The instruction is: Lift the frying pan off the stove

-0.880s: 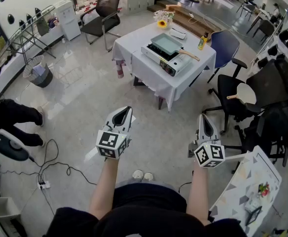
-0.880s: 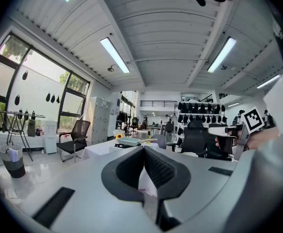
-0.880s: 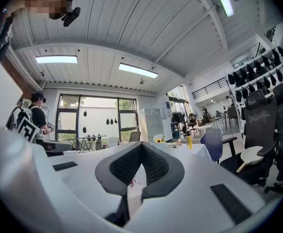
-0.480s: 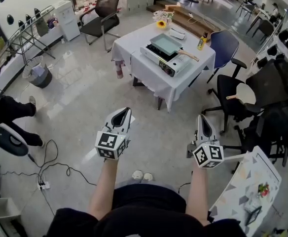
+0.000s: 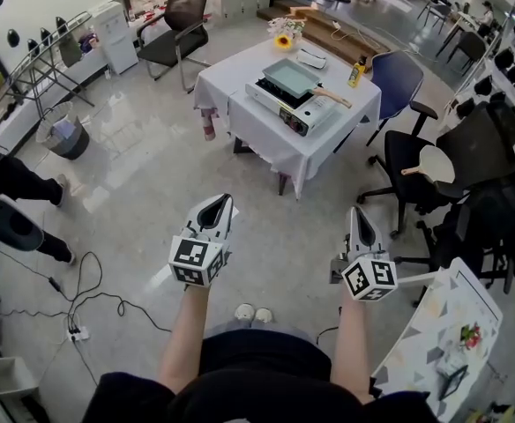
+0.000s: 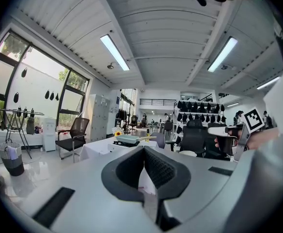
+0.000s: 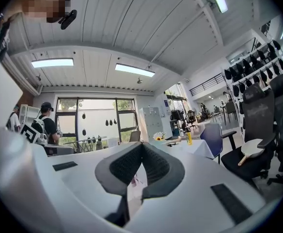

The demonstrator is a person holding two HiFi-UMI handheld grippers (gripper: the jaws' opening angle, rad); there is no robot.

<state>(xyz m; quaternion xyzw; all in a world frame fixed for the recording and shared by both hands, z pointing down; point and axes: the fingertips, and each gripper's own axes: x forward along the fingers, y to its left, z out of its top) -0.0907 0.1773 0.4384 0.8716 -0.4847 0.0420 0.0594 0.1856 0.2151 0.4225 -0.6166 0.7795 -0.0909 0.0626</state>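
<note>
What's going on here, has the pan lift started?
Not yet. A person stands on the open floor with the left gripper and the right gripper held out in front, both shut with nothing between the jaws. The frying pan sits on the portable stove on the white-clothed table farther across the room, well out of reach. Nothing is touching the pan.

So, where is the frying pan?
In the head view, top centre: the pale green square frying pan sits on the white stove on the white-clothed table, left of the blue chair.
</note>
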